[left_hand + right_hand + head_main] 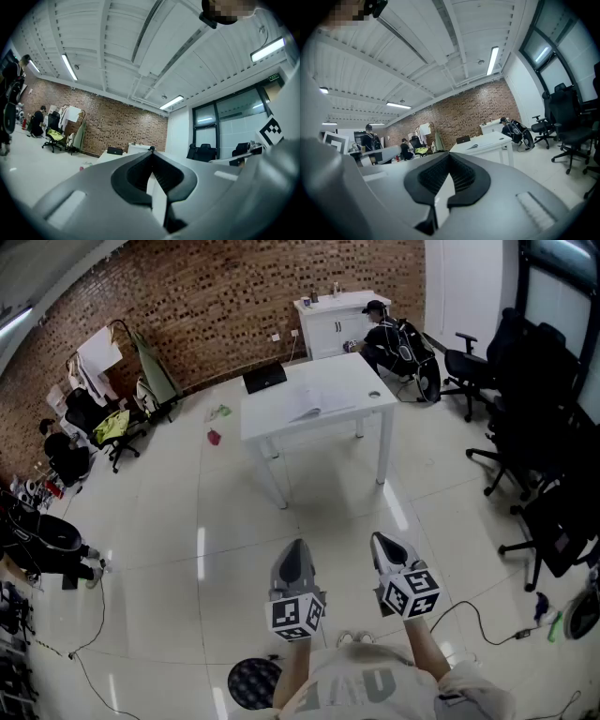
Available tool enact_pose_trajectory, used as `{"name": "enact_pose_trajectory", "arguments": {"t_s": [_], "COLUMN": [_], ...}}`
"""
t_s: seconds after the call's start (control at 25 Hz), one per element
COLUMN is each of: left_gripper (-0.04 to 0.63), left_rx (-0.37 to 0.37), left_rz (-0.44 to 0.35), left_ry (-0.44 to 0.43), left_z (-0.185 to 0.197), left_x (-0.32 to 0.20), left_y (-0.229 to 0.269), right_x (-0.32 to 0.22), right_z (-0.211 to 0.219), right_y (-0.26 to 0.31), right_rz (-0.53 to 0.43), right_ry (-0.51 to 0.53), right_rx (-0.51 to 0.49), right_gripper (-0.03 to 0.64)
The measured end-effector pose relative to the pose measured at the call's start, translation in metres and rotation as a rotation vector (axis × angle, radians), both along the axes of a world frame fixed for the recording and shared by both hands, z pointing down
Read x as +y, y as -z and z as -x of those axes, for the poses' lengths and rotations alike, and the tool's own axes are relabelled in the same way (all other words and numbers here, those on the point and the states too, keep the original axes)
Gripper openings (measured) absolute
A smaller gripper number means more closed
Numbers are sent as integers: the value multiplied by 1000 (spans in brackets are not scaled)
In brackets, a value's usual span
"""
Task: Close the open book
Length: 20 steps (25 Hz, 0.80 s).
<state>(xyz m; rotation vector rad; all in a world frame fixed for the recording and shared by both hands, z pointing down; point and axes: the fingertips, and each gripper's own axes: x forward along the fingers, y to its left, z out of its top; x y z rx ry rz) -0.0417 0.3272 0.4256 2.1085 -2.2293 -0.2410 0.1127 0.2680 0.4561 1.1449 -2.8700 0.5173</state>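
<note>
The open book point(319, 412) lies flat with white pages on a white table point(281, 423) far ahead across the floor. A black laptop point(264, 377) stands at the table's far left corner. My left gripper point(298, 547) and right gripper point(378, 540) hover side by side over the tiled floor, well short of the table. Both are shut with nothing between their jaws. In the right gripper view the book point(477, 146) shows small on the table point(490, 139), beyond my shut right gripper point(449, 154). The left gripper point(151, 152) points level toward the brick wall.
Black office chairs point(534, 427) crowd the right side. A person point(389, 338) crouches by a white cabinet point(328, 320) behind the table. Chairs with clothes point(108, 423) stand at the left. A cable point(483, 624) trails on the floor at right, and a round black object point(253, 681) lies by my feet.
</note>
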Motion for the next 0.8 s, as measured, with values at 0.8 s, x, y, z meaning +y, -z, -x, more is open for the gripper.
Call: {"name": "enact_pose_trajectory", "arguments": {"t_s": [0.8], "left_gripper": [18], "left_rx": [31], "left_rz": [-36], "left_ry": [-52], "left_z": [-13], "left_x": [-7], "left_y": [7], "right_x": [1], "right_z": [-2], "right_y": [12], "right_rz": [-39], "right_ry": [-2], "right_rx": [-24], "right_gripper": [3]}}
